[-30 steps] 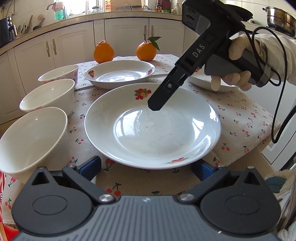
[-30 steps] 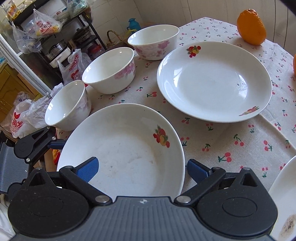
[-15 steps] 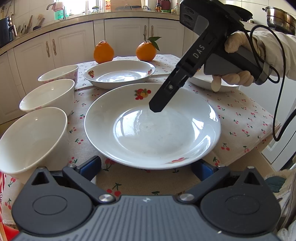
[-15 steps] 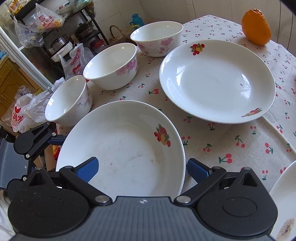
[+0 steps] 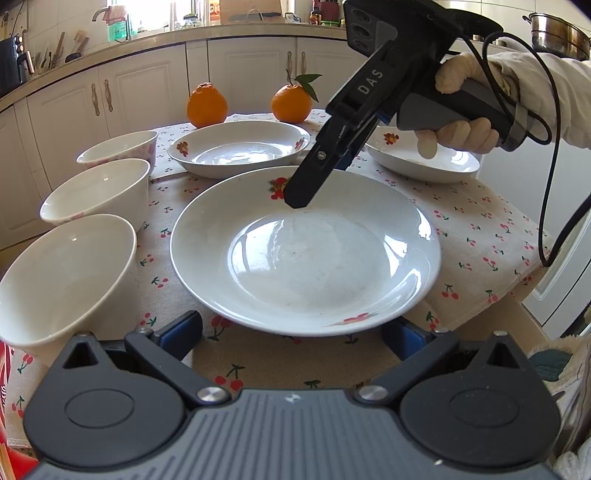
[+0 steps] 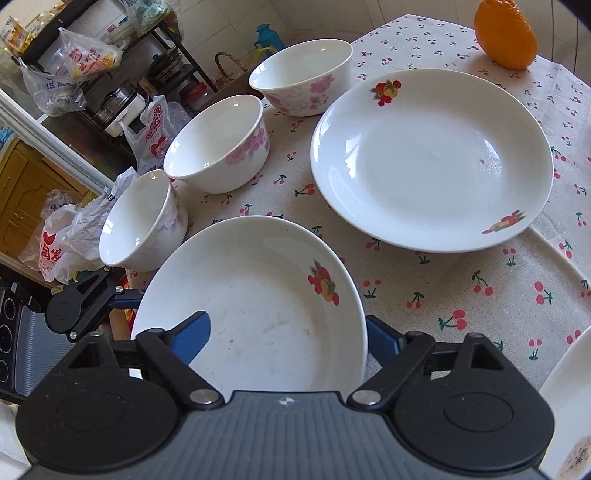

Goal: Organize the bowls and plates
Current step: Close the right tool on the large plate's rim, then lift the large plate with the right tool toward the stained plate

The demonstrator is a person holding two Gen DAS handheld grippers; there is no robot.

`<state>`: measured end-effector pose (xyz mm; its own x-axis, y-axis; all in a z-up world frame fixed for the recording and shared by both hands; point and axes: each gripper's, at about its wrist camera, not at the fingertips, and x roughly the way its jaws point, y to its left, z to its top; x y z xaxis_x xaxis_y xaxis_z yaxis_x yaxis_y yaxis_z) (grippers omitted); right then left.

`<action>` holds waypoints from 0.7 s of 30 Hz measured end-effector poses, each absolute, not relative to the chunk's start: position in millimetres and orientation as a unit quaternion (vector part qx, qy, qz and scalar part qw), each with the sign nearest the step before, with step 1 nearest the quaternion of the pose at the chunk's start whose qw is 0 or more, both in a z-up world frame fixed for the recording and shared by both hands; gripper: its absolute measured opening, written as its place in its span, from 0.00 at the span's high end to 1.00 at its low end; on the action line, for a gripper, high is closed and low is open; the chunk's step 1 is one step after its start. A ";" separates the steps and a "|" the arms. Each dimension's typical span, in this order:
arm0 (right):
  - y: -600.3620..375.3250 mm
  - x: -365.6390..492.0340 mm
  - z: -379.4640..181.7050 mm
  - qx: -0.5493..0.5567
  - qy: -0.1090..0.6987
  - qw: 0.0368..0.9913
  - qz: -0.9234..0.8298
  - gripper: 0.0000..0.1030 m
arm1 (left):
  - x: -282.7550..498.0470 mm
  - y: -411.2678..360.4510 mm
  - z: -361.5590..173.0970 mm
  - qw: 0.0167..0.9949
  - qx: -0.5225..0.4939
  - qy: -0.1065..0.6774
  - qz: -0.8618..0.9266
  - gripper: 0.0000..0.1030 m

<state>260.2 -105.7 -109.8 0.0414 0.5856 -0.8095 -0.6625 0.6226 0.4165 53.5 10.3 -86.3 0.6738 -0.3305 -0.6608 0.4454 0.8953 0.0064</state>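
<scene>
Three bowls [image 5: 70, 273] lined the bench's [image 5: 480, 236] left edge, plates to their right, unstacked. The near plate [image 5: 306, 251] lay between the left hand-held gripper's [image 5: 291, 328] wide-open, empty jaws, presumably for a rim grasp. The right hand-held gripper [image 5: 299, 192] hovered over its far rim, open and empty.

Kitchen interior, daylit.
Cream cabinets [image 5: 110, 99] with metal handles under a pale counter [image 5: 155, 40]; tap [image 5: 99, 11] and window [image 5: 147, 9] behind, utensils [image 5: 59, 51] at left. Steel pot [image 5: 557, 35] far right. Table under a cherry-print cloth [image 5: 491, 236]. Opposite side: dark shelf rack [image 6: 122, 62] with plastic bags [image 6: 85, 55], wicker basket [image 6: 229, 68], blue flask [image 6: 267, 37], tiled wall [image 6: 332, 14], wooden cupboard [image 6: 26, 184].
</scene>
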 end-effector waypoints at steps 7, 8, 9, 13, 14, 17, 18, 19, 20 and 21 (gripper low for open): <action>-104.9 261.6 -110.3 -0.038 0.542 0.716 0.438 0.17 | 51.8 10.2 -85.9 0.911 0.086 0.340 -0.215 0.02; -105.8 262.0 -110.4 -0.035 0.543 0.715 0.439 0.17 | 51.6 10.0 -85.9 0.911 0.087 0.340 -0.215 0.02; -106.5 262.3 -110.5 -0.031 0.543 0.715 0.439 0.17 | 51.3 9.7 -85.5 0.912 0.089 0.339 -0.216 0.03; -107.1 260.7 -108.9 -0.030 0.540 0.715 0.443 0.17 | 48.8 6.8 -84.2 0.912 0.102 0.332 -0.219 0.06; -107.1 260.1 -108.6 -0.031 0.540 0.715 0.443 0.17 | 49.2 7.5 -84.4 0.911 0.099 0.333 -0.221 0.06; -107.3 258.8 -107.5 -0.032 0.538 0.716 0.444 0.17 | 49.1 7.6 -83.7 0.911 0.100 0.334 -0.221 0.07; -107.2 258.1 -107.1 -0.034 0.537 0.716 0.444 0.17 | 48.7 8.0 -83.2 0.911 0.101 0.334 -0.221 0.07; -107.4 257.5 -106.8 -0.035 0.536 0.717 0.443 0.17 | 48.2 8.2 -82.7 0.911 0.102 0.333 -0.221 0.08; -107.6 256.9 -106.4 -0.035 0.535 0.719 0.443 0.17 | 48.0 8.2 -81.7 0.911 0.103 0.333 -0.222 0.08; -108.0 256.2 -106.2 -0.036 0.533 0.719 0.444 0.17 | 47.6 8.2 -80.7 0.911 0.105 0.331 -0.223 0.08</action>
